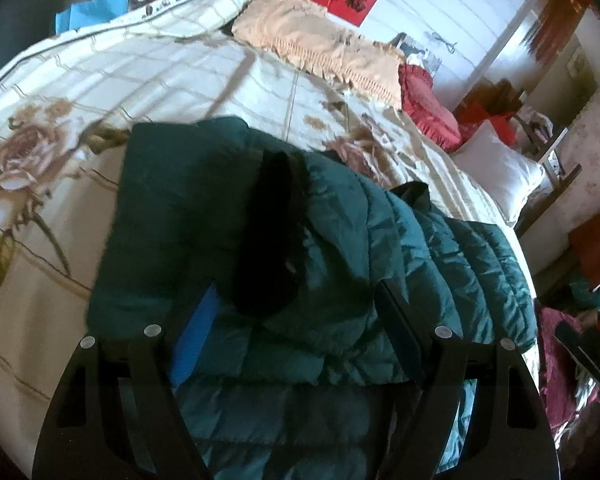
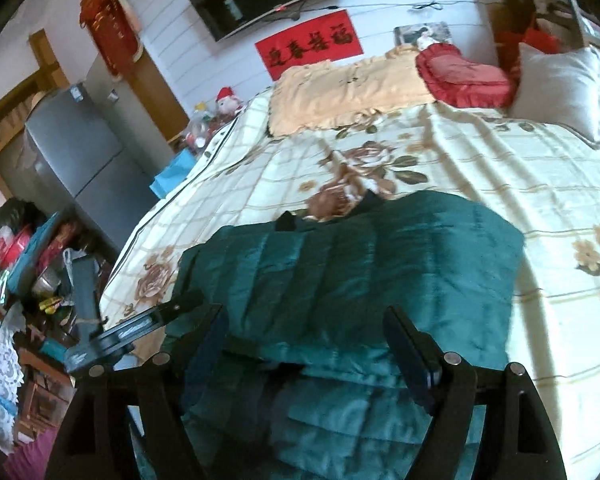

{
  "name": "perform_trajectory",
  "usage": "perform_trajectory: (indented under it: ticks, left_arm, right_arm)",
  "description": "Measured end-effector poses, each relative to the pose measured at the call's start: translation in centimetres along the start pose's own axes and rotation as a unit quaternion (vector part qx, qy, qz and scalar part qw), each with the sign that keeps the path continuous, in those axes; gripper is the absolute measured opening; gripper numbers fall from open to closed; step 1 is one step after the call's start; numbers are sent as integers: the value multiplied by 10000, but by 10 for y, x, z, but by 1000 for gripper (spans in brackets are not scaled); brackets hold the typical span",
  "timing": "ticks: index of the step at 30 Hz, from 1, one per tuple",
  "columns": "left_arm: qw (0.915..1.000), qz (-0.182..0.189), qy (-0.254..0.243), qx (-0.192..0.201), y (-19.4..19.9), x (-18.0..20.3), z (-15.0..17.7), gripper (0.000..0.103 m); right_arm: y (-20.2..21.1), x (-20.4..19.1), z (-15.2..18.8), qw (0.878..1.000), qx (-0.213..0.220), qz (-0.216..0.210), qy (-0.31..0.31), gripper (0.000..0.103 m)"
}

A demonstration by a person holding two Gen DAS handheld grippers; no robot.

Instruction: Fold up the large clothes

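A dark green quilted puffer jacket [image 1: 340,260] lies folded on the bed, its black fur collar [image 1: 272,232] on top. My left gripper [image 1: 296,320] hovers just over the jacket's near part, jaws wide apart and pinching nothing; a blue pad shows on its left finger. In the right wrist view the same jacket [image 2: 360,264] spreads as a flat green block. My right gripper [image 2: 304,332] stands open above its near edge, holding no cloth. The left gripper's fingers [image 2: 85,292] show at the bed's left edge.
The floral cream bedspread [image 2: 500,160] covers the whole bed. A peach pillow [image 2: 340,92], a red cushion [image 2: 464,76] and a white pillow [image 2: 556,88] lie at the head. A grey fridge [image 2: 80,160] and cluttered shelves [image 2: 28,272] stand left of the bed.
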State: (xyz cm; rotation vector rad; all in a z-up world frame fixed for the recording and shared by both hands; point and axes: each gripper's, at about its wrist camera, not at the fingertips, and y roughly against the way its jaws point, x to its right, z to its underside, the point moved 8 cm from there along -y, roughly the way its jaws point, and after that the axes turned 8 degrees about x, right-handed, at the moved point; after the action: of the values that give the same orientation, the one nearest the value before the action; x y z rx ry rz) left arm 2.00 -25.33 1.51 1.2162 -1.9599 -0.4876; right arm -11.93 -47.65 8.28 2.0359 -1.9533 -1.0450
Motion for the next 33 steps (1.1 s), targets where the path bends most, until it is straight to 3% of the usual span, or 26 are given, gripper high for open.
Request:
perform_trajectory:
  ticks: [3,4,6,7,10,14,17,23,27,29,33]
  left_arm:
    - [9997,179,109,136,-2,5,-2,75]
    - [9994,225,120,240,0,6,-4,56]
    - [9996,196,60,195,0,10,-6,31]
    - [9997,207,38,160,-1,11,-7,23]
    - [9990,173,-126,384,13,14,-18,16]
    - [9962,213,-247,802,46,9,-37,14]
    - [9954,111,-281,909,59,-7,-42,14]
    - [9980,-333,-11,546,36,-58,-15,13]
    - [9983,-417,-18,402,23,-65,-2,13]
    - [9985,-405,-5,371,24,-64,-1,13]
    - [9988,-380,123,299,38,-65,-7,32]
  right_arm:
    - [6,12,2,10000,29,89,-10,77]
    - [6,15,2,9999,39,144,3,77]
    - [9,23,2,9996,79,268,11,77]
    - [9,27,1,9995,102,315,-21,77]
    - [8,41,-4,9984,184,460,-257,77]
    - [2,48,-9,9973,254,552,-415,77]
    - [-9,45,-10,9974,214,572,-385,77]
    - [-58,40,12,9970,-269,640,-330,64]
    - [-92,44,41,9943,-613,841,-250,64]
    - [-100,45,49,9931,-579,1016,-48,64]
    - [-94,42,44,9927,-538,1066,183,64]
